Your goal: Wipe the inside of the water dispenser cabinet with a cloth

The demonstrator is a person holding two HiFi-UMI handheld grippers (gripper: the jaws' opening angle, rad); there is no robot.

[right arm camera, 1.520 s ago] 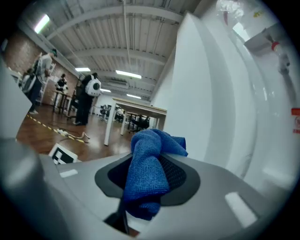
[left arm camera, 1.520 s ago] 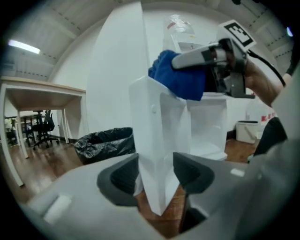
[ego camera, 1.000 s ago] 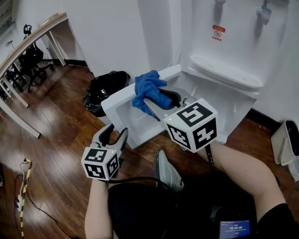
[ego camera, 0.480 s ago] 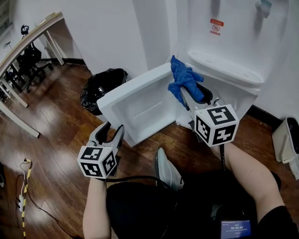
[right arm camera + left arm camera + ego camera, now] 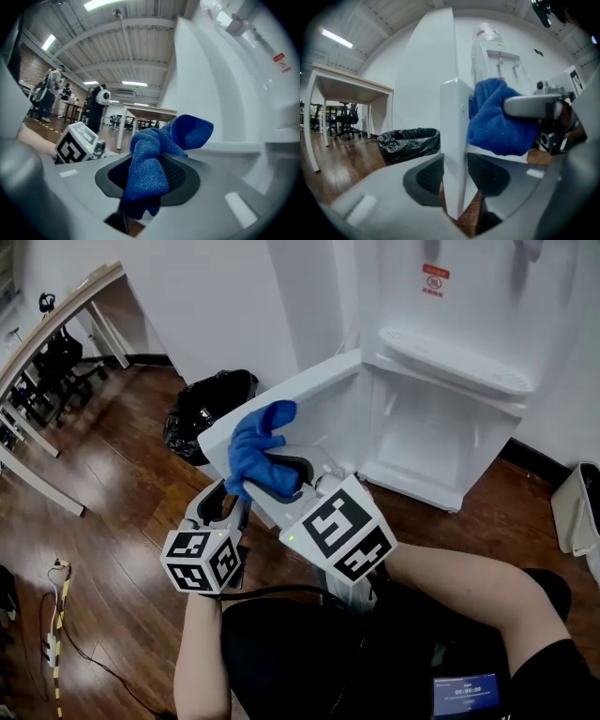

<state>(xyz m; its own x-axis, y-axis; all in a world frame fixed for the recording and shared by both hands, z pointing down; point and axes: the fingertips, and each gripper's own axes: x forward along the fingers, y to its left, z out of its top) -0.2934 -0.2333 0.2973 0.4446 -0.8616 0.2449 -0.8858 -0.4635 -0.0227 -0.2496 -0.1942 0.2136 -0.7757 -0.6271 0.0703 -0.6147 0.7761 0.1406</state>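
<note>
Grips the open door [image 5: 314, 395] by its near edge with the left gripper [image 5: 228, 507], low and left in the head view. Jaws just now closing, with both pads [image 5: 429, 176] against the white panel, one on each face.

Holds a blue cloth [image 5: 260, 451] in the right gripper [image 5: 277, 474], fingers pinched on its bunched middle. Loose folds spill up and over the fingertips (one fat lobe standing highest).

Cloth sits in front of the door's inner face, just above and right of the left gripper. Outside the cabinet [image 5: 422, 437], well to its left. Cannot tell whether it touches the panel.

Cabinet stands open, white inside, at the foot of the dispenser [image 5: 450, 324] on the far right.

Past the door, far left: a black bin bag [image 5: 202, 409] on the wooden floor [image 5: 103, 484]. Further left again, a desk [image 5: 66, 306] with chairs beneath.
</note>
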